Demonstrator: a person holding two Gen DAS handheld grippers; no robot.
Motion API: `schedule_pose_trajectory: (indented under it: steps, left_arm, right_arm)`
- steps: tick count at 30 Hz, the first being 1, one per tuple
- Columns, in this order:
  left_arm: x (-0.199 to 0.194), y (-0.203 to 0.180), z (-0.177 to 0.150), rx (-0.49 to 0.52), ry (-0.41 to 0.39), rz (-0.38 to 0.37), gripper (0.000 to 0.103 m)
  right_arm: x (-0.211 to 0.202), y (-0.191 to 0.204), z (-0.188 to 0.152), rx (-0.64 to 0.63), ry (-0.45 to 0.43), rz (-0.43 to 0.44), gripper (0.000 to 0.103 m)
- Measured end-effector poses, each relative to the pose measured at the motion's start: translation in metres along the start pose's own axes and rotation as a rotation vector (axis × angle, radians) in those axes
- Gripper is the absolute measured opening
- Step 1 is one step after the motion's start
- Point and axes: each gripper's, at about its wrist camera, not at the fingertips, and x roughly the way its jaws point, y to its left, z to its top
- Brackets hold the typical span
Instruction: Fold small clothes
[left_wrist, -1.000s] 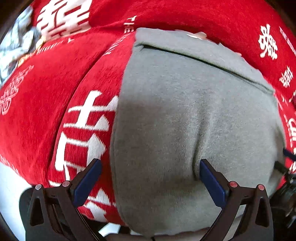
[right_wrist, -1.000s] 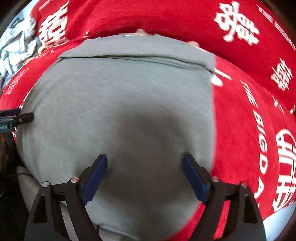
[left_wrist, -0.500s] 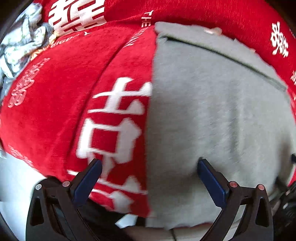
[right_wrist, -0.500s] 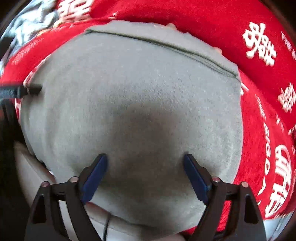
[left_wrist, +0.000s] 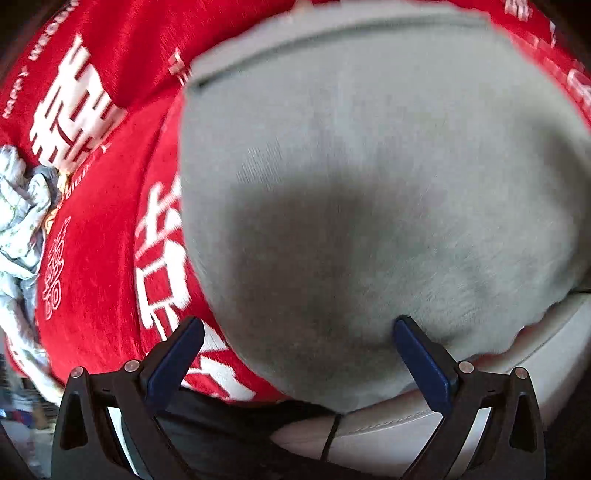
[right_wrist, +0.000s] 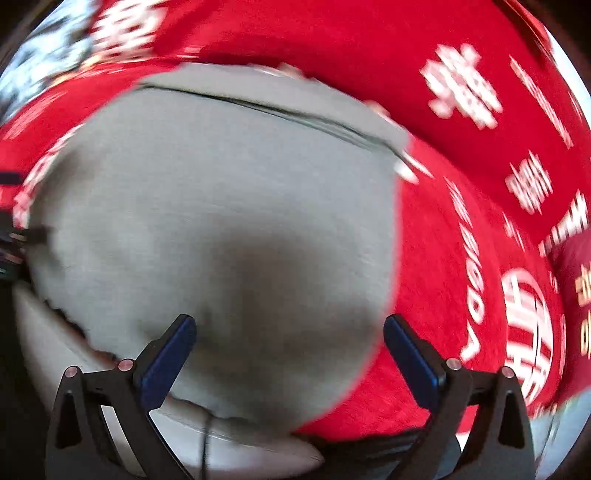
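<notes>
A: Left wrist view: your left gripper (left_wrist: 295, 354) hovers with fingers released over the grey garment (left_wrist: 369, 184), flat on the red cloth (left_wrist: 103, 229).

B: Right gripper (right_wrist: 290, 350) just spread wide, empty. Between folds, probably; next, pinch an edge.

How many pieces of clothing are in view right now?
2: a grey garment spread on the red cloth, and crumpled pale clothing at its left edge, possibly several pieces.

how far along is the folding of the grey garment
Done: the grey garment lies flat on the red cloth, one folded edge showing along its far side. In hand: nothing; left gripper and right gripper hover open above it. Left: any further folds, and the crumpled pale clothes beside it.
</notes>
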Motion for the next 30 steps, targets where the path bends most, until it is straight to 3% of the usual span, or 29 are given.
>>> schedule_pose_trajectory:
  steps: [2, 4, 6, 7, 9, 12, 16, 19, 24, 26, 28, 30]
  left_arm:
    - [0.001, 0.007, -0.003, -0.03, 0.004, -0.032, 0.103]
    - [0.006, 0.014, -0.006, -0.055, 0.016, -0.061, 0.103]
    - [0.01, 0.02, -0.007, -0.08, 0.029, -0.092, 0.103]
    - [0.011, 0.022, -0.007, -0.086, 0.033, -0.101, 0.103]
    - [0.015, 0.034, -0.01, -0.091, 0.037, -0.108, 0.103]
    - [0.017, 0.045, -0.014, -0.08, 0.039, -0.058, 0.103]
    - [0.0, 0.049, -0.018, -0.066, -0.039, 0.039, 0.103]
    - [-0.019, 0.043, -0.014, -0.062, -0.138, 0.047, 0.103]
    - [-0.044, 0.015, 0.0, -0.091, -0.261, -0.011, 0.103]
    - [-0.042, 0.008, 0.008, -0.097, -0.272, -0.039, 0.103]
    - [-0.036, -0.001, 0.015, -0.094, -0.241, -0.068, 0.103]
    - [-0.026, -0.019, 0.014, -0.065, -0.192, -0.05, 0.103]
  right_arm:
    - [0.012, 0.02, -0.005, -0.075, 0.029, 0.006, 0.101]
    - [0.034, 0.023, -0.008, -0.091, 0.122, 0.007, 0.101]
    - [0.049, 0.005, -0.012, -0.019, 0.188, 0.053, 0.103]
    - [0.045, -0.007, -0.012, 0.025, 0.167, 0.084, 0.103]
    - [0.044, -0.028, -0.014, 0.075, 0.173, 0.045, 0.103]
    - [0.052, -0.068, -0.027, 0.189, 0.225, 0.077, 0.103]
    - [0.041, -0.092, -0.029, 0.263, 0.19, 0.028, 0.103]
    - [0.026, -0.08, -0.01, 0.193, 0.117, -0.037, 0.103]
    - [0.009, -0.039, 0.019, 0.109, -0.002, 0.005, 0.103]
    - [0.004, -0.01, 0.02, 0.079, -0.019, 0.026, 0.103]
    - [0.009, 0.006, 0.022, 0.054, -0.018, 0.058, 0.103]
    - [0.018, 0.022, 0.026, 0.05, 0.01, 0.078, 0.103]
